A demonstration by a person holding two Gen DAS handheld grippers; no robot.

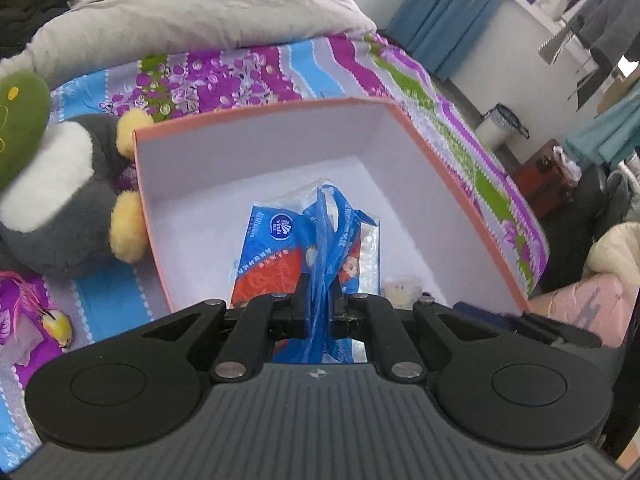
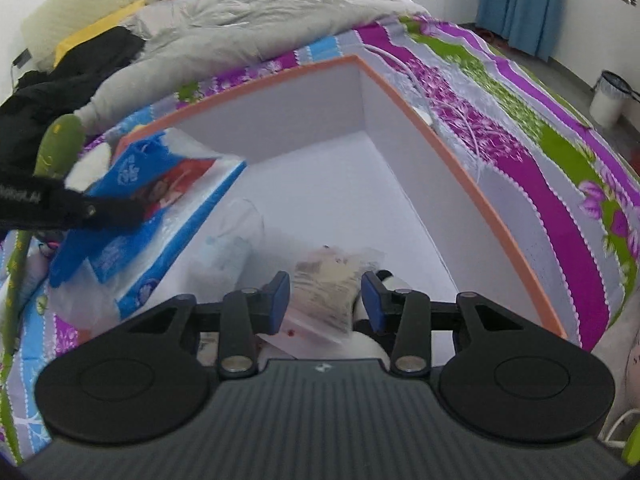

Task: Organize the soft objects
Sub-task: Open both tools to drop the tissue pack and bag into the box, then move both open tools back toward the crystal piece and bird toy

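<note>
Box (image 1: 460, 184) orange outside, white inside; tissue pack (image 1: 272, 248) blue, red.

The open box (image 1: 460, 184) sits on the bed (image 1: 248, 76), with the heaped duvet (image 1: 192, 4) behind it. Left of the box, touching its wall, lies a plush toy (image 1: 60, 200). The tissue pack (image 1: 296, 248) hangs over the box's left side, held by its bag handle in the left gripper (image 1: 319, 312). A small packet (image 2: 328, 284) lies on the box floor near the front, between the right gripper's (image 2: 325, 300) spread fingers.
</note>
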